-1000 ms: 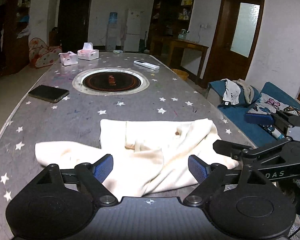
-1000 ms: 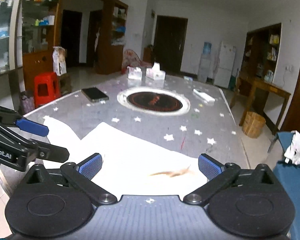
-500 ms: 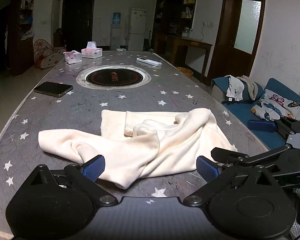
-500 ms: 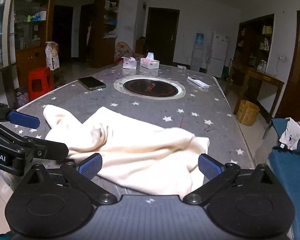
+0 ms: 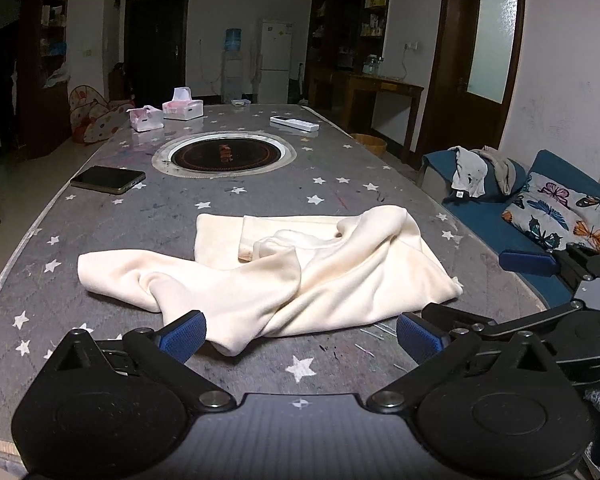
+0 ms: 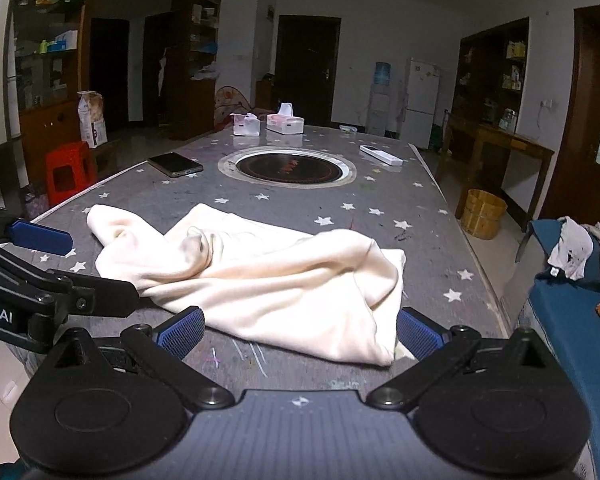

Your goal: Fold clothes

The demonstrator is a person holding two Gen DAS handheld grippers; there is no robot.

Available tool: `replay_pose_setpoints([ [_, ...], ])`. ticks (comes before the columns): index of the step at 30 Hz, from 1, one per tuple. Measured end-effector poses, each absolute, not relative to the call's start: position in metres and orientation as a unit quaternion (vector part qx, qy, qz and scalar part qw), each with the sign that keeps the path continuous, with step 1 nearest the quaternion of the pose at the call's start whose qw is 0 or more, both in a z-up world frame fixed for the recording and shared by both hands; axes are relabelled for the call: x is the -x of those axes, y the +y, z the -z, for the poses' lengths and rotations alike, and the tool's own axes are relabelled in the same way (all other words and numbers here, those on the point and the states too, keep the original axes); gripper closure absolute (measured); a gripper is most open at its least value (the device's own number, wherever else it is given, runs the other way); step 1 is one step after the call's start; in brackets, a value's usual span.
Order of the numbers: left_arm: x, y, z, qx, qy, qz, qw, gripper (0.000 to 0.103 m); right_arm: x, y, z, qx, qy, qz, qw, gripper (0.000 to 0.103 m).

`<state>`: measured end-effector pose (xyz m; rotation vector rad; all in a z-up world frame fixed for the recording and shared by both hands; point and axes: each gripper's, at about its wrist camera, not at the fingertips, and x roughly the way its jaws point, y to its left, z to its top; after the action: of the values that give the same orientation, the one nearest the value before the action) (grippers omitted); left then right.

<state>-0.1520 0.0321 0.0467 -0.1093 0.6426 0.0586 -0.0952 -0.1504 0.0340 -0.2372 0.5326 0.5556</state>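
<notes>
Red stool (image 6: pixel 66 172), right view only

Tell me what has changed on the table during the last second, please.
Both open grippers drew back from the cream garment: the left gripper and right gripper were over the cloth, now at its near edge, holding nothing. The garment lies rumpled. The phone, remote and tissue boxes stayed.

Left gripper (image 5: pixel 300 332) and right gripper (image 6: pixel 300 330) both level, side by side — jaws spread wide, nothing between the pads.
</notes>
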Motion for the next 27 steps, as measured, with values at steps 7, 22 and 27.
replay_pose_setpoints([
  [7,0.152,0.033,-0.043,0.057,0.324,-0.035,0.944,0.000,0.096,-0.149,-0.029,0.112,0.267,-0.266,0.920,0.000],
  [22,0.138,0.033,-0.041,0.055,0.344,-0.038,0.937,0.000,0.086,-0.147,-0.024,0.102,0.280,-0.257,0.919,0.000],
  [27,0.132,0.034,-0.039,0.058,0.348,-0.037,0.935,0.000,0.082,-0.146,-0.021,0.102,0.287,-0.256,0.917,0.000],
])
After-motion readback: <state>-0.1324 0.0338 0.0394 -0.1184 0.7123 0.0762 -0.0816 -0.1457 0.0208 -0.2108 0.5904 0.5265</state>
